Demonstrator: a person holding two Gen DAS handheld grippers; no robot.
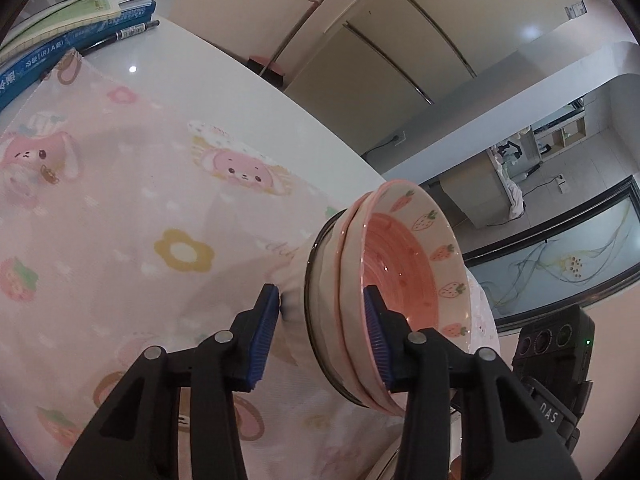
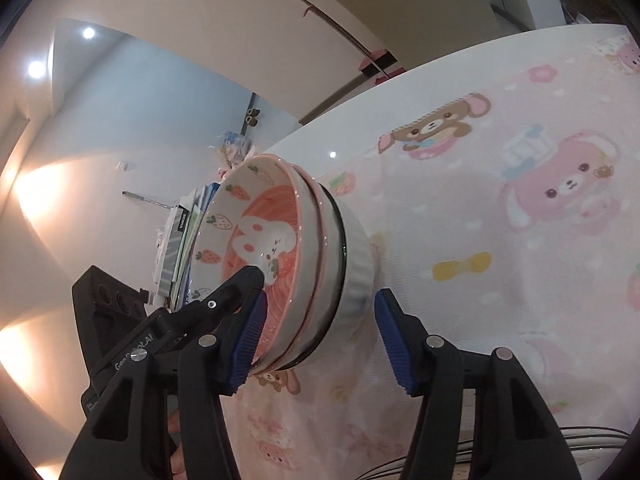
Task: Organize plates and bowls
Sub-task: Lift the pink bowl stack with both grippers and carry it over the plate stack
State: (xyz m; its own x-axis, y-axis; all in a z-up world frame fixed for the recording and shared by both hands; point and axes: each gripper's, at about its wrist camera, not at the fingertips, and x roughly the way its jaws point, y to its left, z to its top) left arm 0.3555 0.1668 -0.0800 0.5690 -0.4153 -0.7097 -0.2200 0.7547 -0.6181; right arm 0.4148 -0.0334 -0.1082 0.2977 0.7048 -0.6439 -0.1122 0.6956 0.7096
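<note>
Partly hidden bowl stack (image 1: 384, 300) base

One stack of nested bowls (image 1: 384, 304) is shown, in which three pieces can be counted: two pink-rimmed strawberry-patterned bowls on top and one white fluted bowl (image 2: 356, 264) with a dark rim beneath them. One patterned pink cloth (image 1: 120, 208) is spread over the single white worktop (image 1: 224, 64), on which one pile of books (image 1: 60, 28) and one black pen (image 1: 120, 34) are also seen; the number of books in the pile cannot be counted. Two hand-held grippers are counted, the left hand-held gripper (image 1: 324, 340) and the right hand-held gripper (image 2: 320, 340), each with two blue-padded fingers.
</note>
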